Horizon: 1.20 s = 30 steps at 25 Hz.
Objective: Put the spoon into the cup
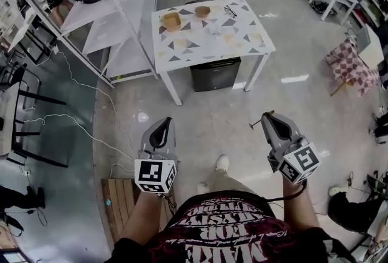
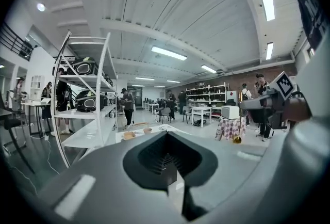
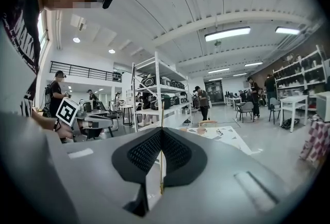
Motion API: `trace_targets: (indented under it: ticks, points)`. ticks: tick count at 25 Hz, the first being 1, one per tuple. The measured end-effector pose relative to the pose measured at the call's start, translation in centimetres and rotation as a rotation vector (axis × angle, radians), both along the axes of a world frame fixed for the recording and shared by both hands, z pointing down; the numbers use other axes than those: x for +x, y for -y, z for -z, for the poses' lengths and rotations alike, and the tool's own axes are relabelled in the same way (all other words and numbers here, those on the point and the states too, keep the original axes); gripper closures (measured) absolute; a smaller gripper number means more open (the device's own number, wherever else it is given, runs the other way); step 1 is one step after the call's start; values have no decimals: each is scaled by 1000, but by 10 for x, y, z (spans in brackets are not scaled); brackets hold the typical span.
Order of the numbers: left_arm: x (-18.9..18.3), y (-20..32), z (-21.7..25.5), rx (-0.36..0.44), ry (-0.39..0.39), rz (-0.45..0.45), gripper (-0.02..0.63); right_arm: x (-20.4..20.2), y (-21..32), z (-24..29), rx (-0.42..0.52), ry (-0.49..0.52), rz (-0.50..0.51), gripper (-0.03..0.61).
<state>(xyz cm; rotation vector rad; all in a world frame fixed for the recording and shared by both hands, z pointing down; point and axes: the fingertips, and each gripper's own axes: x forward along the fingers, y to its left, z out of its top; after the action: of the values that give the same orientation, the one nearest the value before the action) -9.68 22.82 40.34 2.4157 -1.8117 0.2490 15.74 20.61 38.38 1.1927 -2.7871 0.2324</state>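
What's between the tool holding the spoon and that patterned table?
Only bare floor, seen in the head view, separates the right tool and its spoon from the table.

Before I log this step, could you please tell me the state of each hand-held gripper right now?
Left hand-held gripper: closed, empty.
Right hand-held gripper: closed on the gold spoon.

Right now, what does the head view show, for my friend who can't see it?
A person holds two grey grippers over a floor: the right gripper has its jaws shut on a thin gold spoon, the left gripper is shut and empty. Ahead stands a white table with grey triangles, carrying two wooden bowls.
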Motion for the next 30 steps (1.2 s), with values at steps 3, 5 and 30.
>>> trace_targets:
  ticks: [3,5,30]
  points:
    - [6,23,-2,-8,7,-12,612,3,22,-2,-6,7,-4,548]
    - [9,39,-2,-9,12,-18,611,5,37,-3,-9,11,-6,548]
    - [40,160,-2,-35,17,68,612,25,171,-9,-34,13,104,548]
